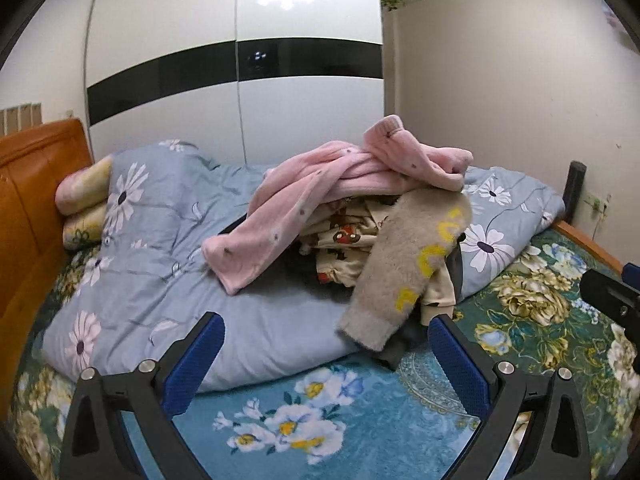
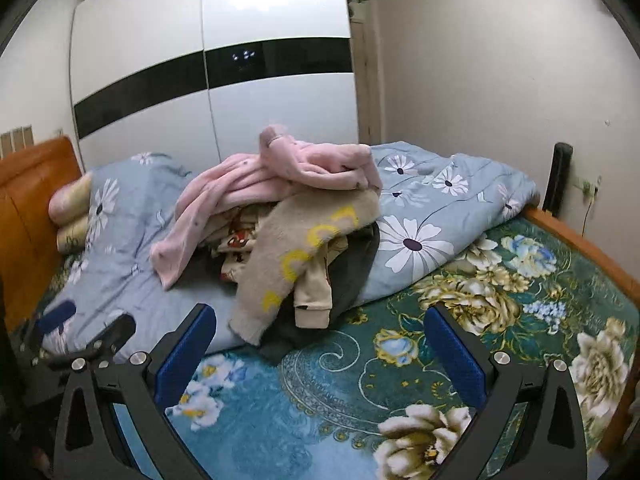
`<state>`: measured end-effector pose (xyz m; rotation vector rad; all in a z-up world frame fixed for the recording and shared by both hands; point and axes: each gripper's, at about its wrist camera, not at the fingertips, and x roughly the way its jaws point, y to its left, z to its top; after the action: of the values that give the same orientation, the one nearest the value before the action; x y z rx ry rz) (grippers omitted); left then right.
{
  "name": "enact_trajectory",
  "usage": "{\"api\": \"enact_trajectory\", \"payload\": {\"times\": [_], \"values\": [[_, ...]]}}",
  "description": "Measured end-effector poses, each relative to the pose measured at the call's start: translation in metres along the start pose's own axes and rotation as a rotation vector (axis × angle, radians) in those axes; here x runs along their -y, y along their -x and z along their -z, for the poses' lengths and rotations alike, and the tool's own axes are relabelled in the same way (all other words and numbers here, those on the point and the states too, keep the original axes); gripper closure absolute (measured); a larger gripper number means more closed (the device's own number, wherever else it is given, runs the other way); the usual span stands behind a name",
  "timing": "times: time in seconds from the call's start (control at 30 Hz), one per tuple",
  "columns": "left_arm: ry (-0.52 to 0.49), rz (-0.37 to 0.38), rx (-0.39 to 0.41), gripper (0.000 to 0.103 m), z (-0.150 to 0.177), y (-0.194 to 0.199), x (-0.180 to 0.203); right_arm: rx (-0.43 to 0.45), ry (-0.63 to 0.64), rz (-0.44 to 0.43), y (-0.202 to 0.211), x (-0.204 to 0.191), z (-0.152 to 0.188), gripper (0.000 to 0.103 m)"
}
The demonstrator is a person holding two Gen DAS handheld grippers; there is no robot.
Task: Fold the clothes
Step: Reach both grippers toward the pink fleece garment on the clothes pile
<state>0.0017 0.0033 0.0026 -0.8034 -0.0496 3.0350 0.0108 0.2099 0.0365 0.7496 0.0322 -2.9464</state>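
A heap of clothes lies on the folded blue-grey flowered quilt (image 1: pixel 152 264) (image 2: pixel 432 216). On top is a pink fleece garment (image 1: pixel 320 176) (image 2: pixel 280 172). A beige fuzzy sweater with yellow letters (image 1: pixel 408 264) (image 2: pixel 296 256) hangs down the heap's front. Under them lie a cream cartoon-print garment (image 1: pixel 344 236) (image 2: pixel 236 240) and dark clothing (image 2: pixel 352 272). My left gripper (image 1: pixel 326 328) is open and empty, just short of the heap. My right gripper (image 2: pixel 320 320) is open and empty, near the sweater's hem. The left gripper shows in the right wrist view (image 2: pixel 86 332).
A blue-green floral bedspread (image 1: pixel 320 420) (image 2: pixel 400 380) covers the bed in front. An orange wooden headboard (image 1: pixel 28 208) and pillows (image 1: pixel 80 200) stand at left. A white wardrobe with a black band (image 1: pixel 240 64) is behind. The bed's wooden edge (image 2: pixel 592 248) runs at right.
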Motion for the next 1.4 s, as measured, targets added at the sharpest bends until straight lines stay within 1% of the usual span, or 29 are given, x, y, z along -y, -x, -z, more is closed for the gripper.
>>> {"api": "enact_trajectory", "payload": {"times": [0.23, 0.27, 0.43, 0.77, 0.87, 1.07, 1.2, 1.3, 1.4], "values": [[-0.036, -0.042, -0.026, 0.0, -0.005, 0.01, 0.013, -0.073, -0.098, -0.071, -0.013, 0.005, -0.006, 0.0], [-0.04, -0.045, -0.031, 0.0, -0.007, 0.01, 0.014, -0.081, -0.093, -0.072, -0.017, 0.004, -0.008, 0.0], [-0.041, -0.026, -0.066, 0.0, -0.028, -0.022, 0.018, -0.143, -0.044, -0.082, -0.047, -0.013, -0.027, 0.0], [-0.01, -0.051, -0.096, 0.0, -0.043, -0.051, 0.021, -0.171, -0.009, -0.103, -0.073, -0.007, -0.029, 0.0], [-0.005, -0.062, -0.112, 0.0, -0.047, -0.063, 0.024, -0.185, 0.006, -0.109, -0.085, -0.006, -0.035, 0.0], [0.007, -0.064, -0.142, 0.0, -0.051, -0.086, 0.034, -0.204, -0.011, -0.117, -0.109, 0.008, -0.042, 0.0], [-0.008, -0.061, -0.159, 0.0, -0.052, -0.099, 0.046, -0.215, -0.026, -0.128, -0.126, 0.02, -0.044, 0.0], [-0.018, -0.078, -0.163, 0.0, -0.052, -0.107, 0.054, -0.221, -0.038, -0.147, -0.137, 0.028, -0.046, 0.0], [-0.005, -0.077, -0.175, 0.0, -0.053, -0.114, 0.059, -0.217, -0.045, -0.171, -0.145, 0.034, -0.047, 0.0]]}}
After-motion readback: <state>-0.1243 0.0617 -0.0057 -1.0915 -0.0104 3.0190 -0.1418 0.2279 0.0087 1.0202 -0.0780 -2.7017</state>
